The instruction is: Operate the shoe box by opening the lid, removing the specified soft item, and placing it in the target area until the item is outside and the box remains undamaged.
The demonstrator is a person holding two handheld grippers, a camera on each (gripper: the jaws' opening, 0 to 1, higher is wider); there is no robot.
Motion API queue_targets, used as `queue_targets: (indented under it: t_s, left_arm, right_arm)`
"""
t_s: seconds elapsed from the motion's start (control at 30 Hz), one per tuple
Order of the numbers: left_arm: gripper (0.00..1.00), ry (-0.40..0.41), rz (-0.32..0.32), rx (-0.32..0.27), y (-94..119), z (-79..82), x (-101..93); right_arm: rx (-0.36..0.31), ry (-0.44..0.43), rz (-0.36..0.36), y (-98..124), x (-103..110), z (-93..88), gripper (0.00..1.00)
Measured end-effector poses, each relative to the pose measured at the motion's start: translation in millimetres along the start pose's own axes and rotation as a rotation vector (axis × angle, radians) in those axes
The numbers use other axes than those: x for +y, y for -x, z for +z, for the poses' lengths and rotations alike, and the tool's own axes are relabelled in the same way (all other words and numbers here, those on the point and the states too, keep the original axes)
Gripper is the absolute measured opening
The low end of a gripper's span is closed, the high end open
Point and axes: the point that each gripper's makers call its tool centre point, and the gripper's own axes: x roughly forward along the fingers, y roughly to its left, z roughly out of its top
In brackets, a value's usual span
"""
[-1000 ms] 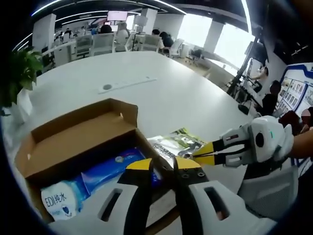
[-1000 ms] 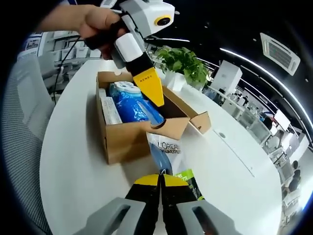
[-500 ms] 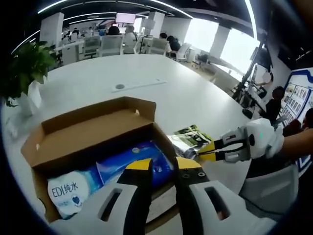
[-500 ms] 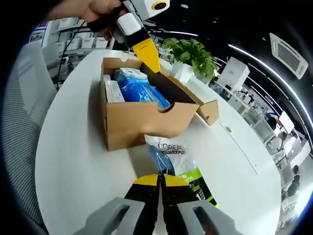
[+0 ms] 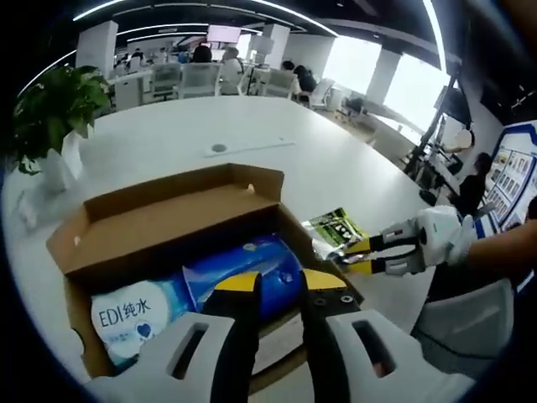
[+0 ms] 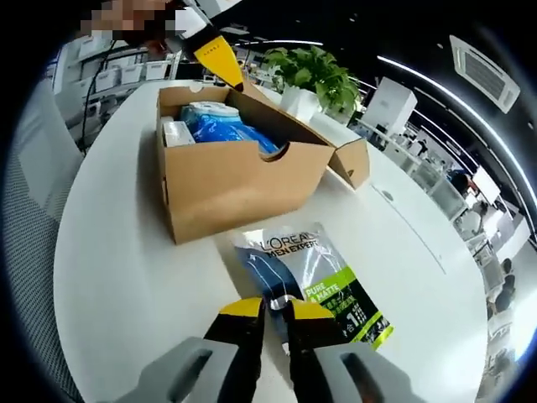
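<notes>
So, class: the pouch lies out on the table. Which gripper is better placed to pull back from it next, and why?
Right. The right gripper has its jaws slightly apart at the pouch; the left gripper is over the box.

The shoe box [image 6: 235, 189] walls hid the lower parts of the blue packs [image 6: 220, 128] inside, the left gripper [image 6: 220, 60] was cut off at the right gripper view's top edge, and distant desks [image 5: 180, 77] were too blurred to read.
</notes>
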Motion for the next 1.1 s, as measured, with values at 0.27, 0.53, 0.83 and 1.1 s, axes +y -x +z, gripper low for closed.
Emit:
queue_targets:
  t_s: [0.27, 0.53, 0.83, 1.1]
  left_arm:
    - [0.19, -0.007, 0.011, -0.024, 11.6, 0.6, 10.6]
    - [0.27, -0.02, 0.034, -0.04, 23.4, -3.9, 24.8]
    - [0.35, -0.024, 0.081, -0.066, 46.8, -7.3, 46.2]
    - [0.36, -0.004, 0.135, -0.092, 78.3, -14.6, 65.6]
  right_arm:
    - [0.003, -0.098, -0.073, 7.7, -11.3, -12.3, 0.34]
    - [-0.09, -0.415, -0.129, 17.7, -26.3, -11.7, 0.63]
    - [-0.06, -0.508, -0.123, 15.2, -30.3, -28.0, 0.82]
    - [-0.042, -0.462, -0.11, 9.7, -30.9, -33.6, 0.76]
